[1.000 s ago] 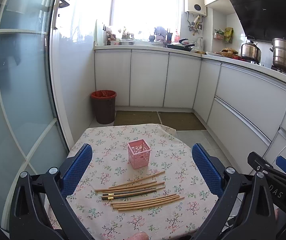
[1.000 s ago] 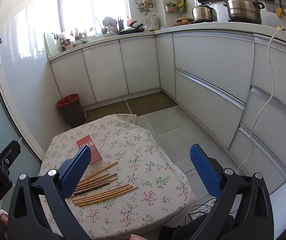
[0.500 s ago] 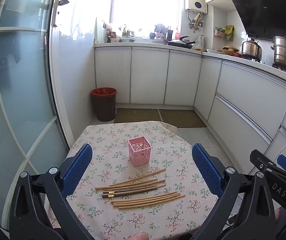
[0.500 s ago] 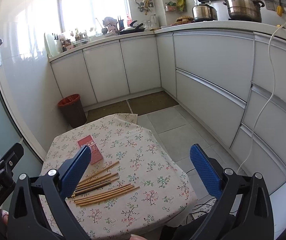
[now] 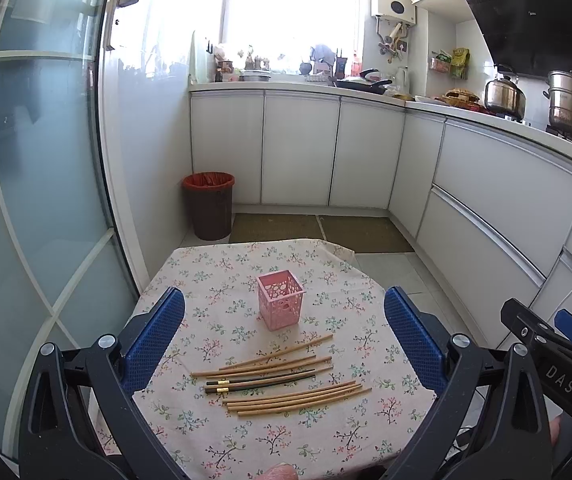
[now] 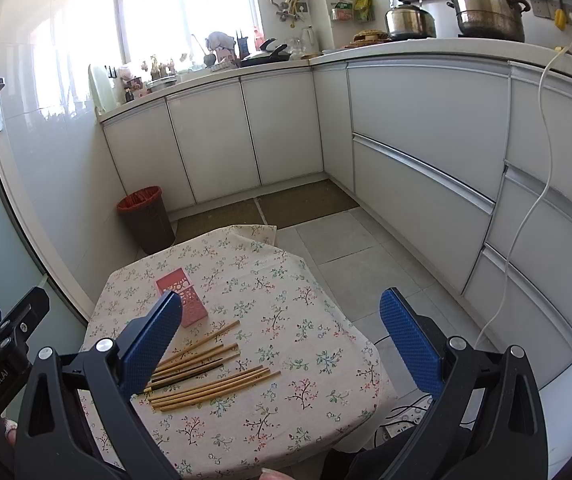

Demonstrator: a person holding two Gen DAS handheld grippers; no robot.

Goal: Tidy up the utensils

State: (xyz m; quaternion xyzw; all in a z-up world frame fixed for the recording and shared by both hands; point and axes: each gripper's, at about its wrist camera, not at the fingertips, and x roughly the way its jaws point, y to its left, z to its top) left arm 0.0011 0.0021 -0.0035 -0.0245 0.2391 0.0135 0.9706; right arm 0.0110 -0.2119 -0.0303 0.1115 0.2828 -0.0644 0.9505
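Observation:
A pink perforated square holder [image 5: 280, 305] stands upright near the middle of a small table with a floral cloth [image 5: 214, 432]. In front of it lie several bamboo chopsticks [image 5: 297, 396] and a dark pair with gold bands [image 5: 258, 383], all roughly side by side. My left gripper [image 5: 284, 330] hovers open above the table's near side, nothing between its blue pads. In the right wrist view the holder [image 6: 190, 308] is partly hidden by a blue pad, the chopsticks [image 6: 214, 386] lie beside it, and my right gripper [image 6: 280, 338] is open and empty.
A brown bin with a red liner [image 5: 208, 204] stands on the floor beyond the table. White cabinets [image 5: 297, 148] run along the back and right. A glass door [image 5: 38, 168] is close on the left. A white cable [image 6: 525, 216] hangs down the right cabinets.
Both grippers have risen and tilted slightly, so the table sits lower in each view. The holder and chopsticks have not moved.

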